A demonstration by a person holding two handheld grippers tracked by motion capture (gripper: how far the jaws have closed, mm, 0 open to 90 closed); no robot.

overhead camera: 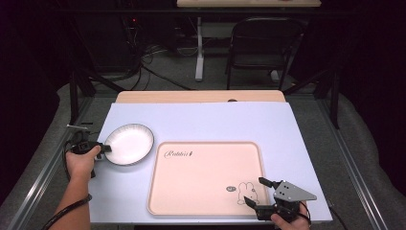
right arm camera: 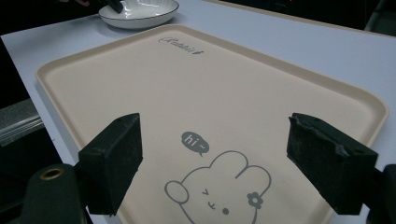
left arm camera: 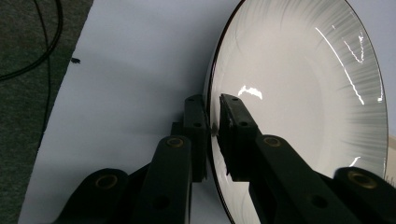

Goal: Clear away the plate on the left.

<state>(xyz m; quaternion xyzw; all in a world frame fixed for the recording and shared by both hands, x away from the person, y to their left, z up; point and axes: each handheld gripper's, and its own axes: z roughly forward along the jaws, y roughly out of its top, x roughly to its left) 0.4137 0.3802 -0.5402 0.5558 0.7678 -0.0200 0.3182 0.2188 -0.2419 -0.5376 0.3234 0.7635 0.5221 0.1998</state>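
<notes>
The left hand (overhead camera: 82, 160) reaches in from the lower left, forearm angled up the bench, holding the left gripper (overhead camera: 106, 149) level at the near-left rim of a white plate (overhead camera: 128, 143). Its jaws are closed on that rim, one inside the plate and one outside. The right gripper (overhead camera: 256, 191) sits at the bench's near right edge, jaws spread wide and empty over the corner of a beige tray (overhead camera: 206, 177) printed with a rabbit (right arm camera: 219, 196). The plate lies just beside the tray's far-left corner on the pale blue bench (overhead camera: 201, 120). Beyond the bench stand a dark folding chair (overhead camera: 261, 45) and floor cables (overhead camera: 143, 62).
</notes>
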